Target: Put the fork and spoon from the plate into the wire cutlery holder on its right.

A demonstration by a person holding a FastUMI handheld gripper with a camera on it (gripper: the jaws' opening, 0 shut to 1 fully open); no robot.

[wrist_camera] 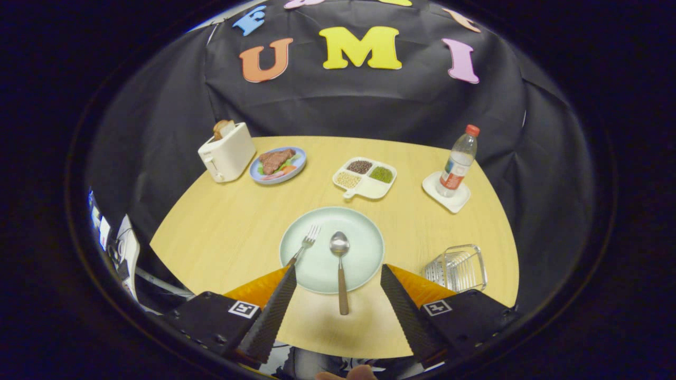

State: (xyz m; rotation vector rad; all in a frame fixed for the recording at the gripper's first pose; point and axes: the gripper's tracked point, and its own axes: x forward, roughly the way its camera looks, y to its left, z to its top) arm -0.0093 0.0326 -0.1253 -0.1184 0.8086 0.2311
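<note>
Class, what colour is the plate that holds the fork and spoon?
Pale mint green: the plate, seen in the gripper view, lies just ahead of the open gripper.

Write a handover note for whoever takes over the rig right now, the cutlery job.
Hand-held gripper: open, empty, fingers spread above the near rim of the plate.
Spoon: on the plate, between the fingers, handle sticking over the near rim onto the table.
Fork: on the plate beside the spoon, handle running behind the left finger.
Wire cutlery holder: on the table right of the plate, nothing in it.
Done: nothing yet.
Left: move both fork and spoon into the holder.
</note>
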